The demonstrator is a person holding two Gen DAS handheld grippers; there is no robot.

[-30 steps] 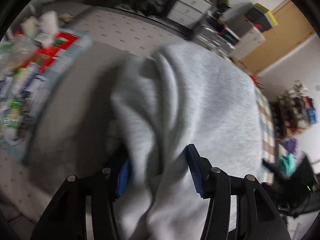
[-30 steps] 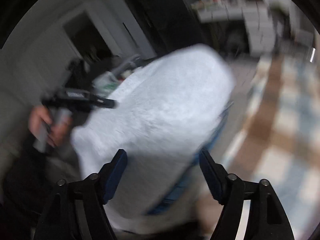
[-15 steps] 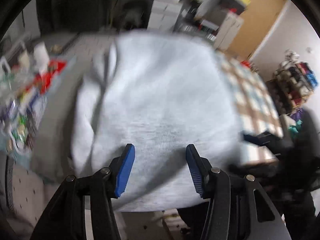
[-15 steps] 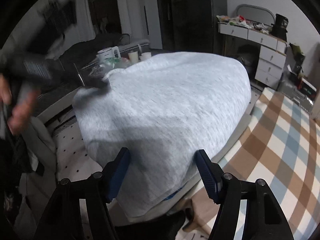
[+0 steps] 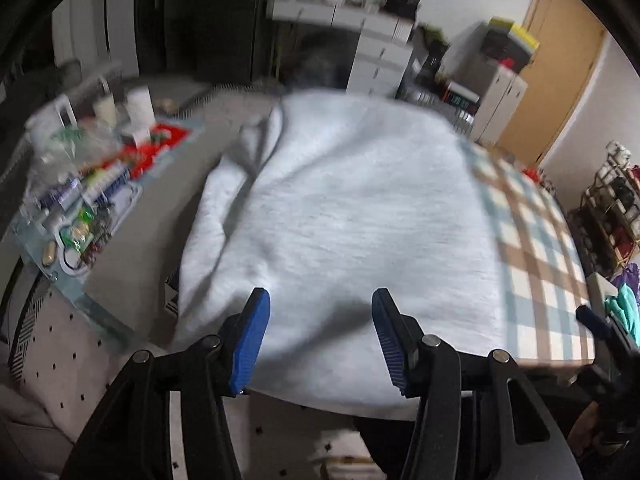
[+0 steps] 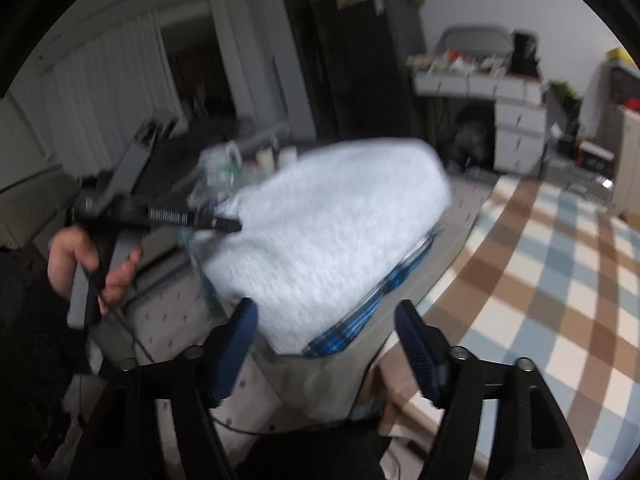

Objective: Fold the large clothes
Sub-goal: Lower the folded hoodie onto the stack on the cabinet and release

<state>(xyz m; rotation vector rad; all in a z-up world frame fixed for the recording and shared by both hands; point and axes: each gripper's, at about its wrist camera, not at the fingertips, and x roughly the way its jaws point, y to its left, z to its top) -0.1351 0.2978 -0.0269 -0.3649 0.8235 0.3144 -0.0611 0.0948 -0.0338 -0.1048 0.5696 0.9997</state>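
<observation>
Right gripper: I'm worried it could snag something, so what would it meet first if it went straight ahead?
Most likely the near end of the grey garment, where a blue plaid cloth peeks out beneath. The right gripper is open; blur makes depth uncertain.

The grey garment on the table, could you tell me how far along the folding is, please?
Done: the grey garment lies as a folded bundle on the table. In hand: nothing; the left tongs and right tongs are open. Left: the bunched left edge, perhaps another fold.
</observation>
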